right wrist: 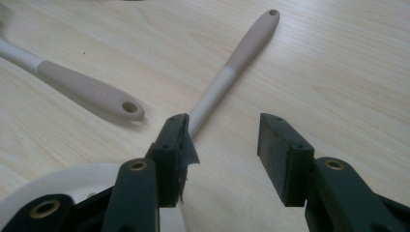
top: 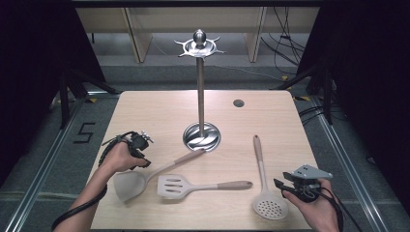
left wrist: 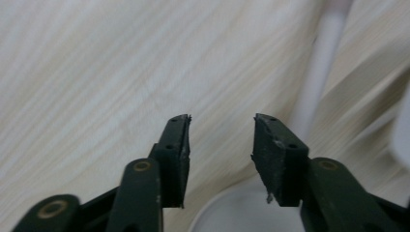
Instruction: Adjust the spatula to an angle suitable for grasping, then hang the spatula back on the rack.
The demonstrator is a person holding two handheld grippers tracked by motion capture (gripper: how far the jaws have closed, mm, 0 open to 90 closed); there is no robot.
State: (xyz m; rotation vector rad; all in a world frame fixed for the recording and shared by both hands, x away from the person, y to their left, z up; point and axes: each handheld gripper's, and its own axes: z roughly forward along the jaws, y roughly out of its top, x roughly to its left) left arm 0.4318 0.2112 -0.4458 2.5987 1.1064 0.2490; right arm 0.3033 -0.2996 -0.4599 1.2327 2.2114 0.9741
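Right hand-held gripper [top: 280,184] at the near right desk edge, jaws wide, nothing between the pads. In the right gripper view the left pad covers the neck of the skimmer [top: 263,186]; its perforated bowl is cut off at the bottom left, only a white arc shows. Skimmer lies flat just left of that gripper, long axis running near to far, bowl at the near end, handle tip with hang hole pointing away toward the far side of the desk [top: 159,104].

Left hand-held gripper [top: 143,159] at the near left, held by the left hand [top: 118,157], jaws spread and empty. It sits above the ladle [top: 145,179] where bowl meets handle; from above I can't tell contact. In the left gripper view everything past the pads is blurred: a pale shaft running up to the right and a pale curved rim at the bottom, nothing sharper. Ladle long axis is diagonal, bowl near left, handle pointing far right, its tip just beside the stand base.

Slotted turner [top: 193,186] between ladle and skimmer, long axis across the desk, slotted blade left, handle pointing right, tip near the skimmer shaft but apart from it.

Farther back, mid-desk: utensil stand [top: 200,96], round shiny base, upright pole, hook ring and knob on top. Hooks look bare. Small dark round hole [top: 238,103] in the desk right of the pole.
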